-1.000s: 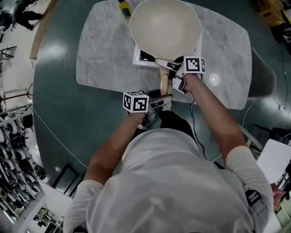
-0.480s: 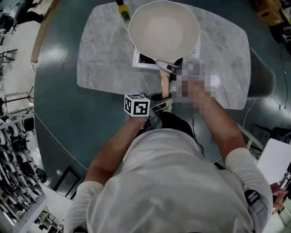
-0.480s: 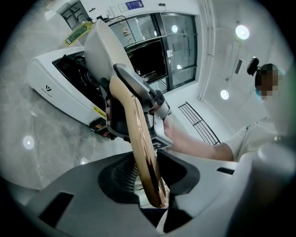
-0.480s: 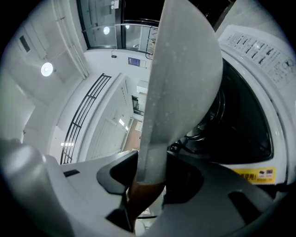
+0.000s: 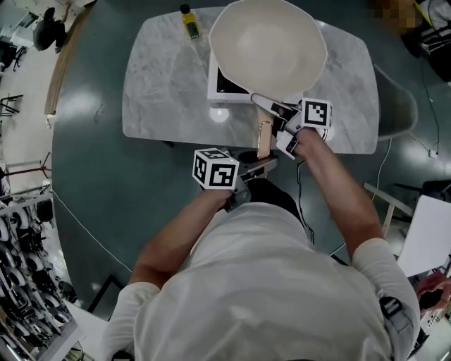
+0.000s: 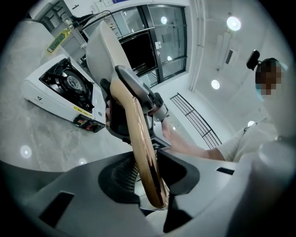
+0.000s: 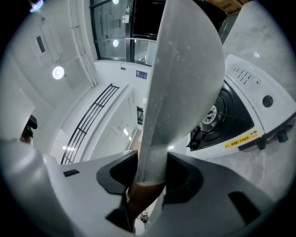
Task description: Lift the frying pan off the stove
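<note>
A cream frying pan (image 5: 268, 46) with a wooden handle (image 5: 264, 138) hangs tilted just above the white portable stove (image 5: 224, 86). My left gripper (image 5: 258, 164) is shut on the handle's near end; its jaws have just been closing on it. In the left gripper view the wooden handle (image 6: 138, 134) runs between the left gripper (image 6: 148, 180) pads, with the stove (image 6: 62, 88) beyond. My right gripper (image 5: 283, 121) is shut on the grey neck of the handle, its jaws also just closed. In the right gripper view, the neck (image 7: 178, 88) rises from the right gripper (image 7: 150, 173); the burner (image 7: 231, 111) shows uncovered.
The stove stands on a marble table (image 5: 162, 92) with a yellow bottle (image 5: 189, 20) at its far edge. A grey chair (image 5: 398, 113) is at the table's right. A cable trails over the dark floor.
Both grippers have closed on the handle and risen. The pan has come up off the stove, leaving more of the stove top exposed.
</note>
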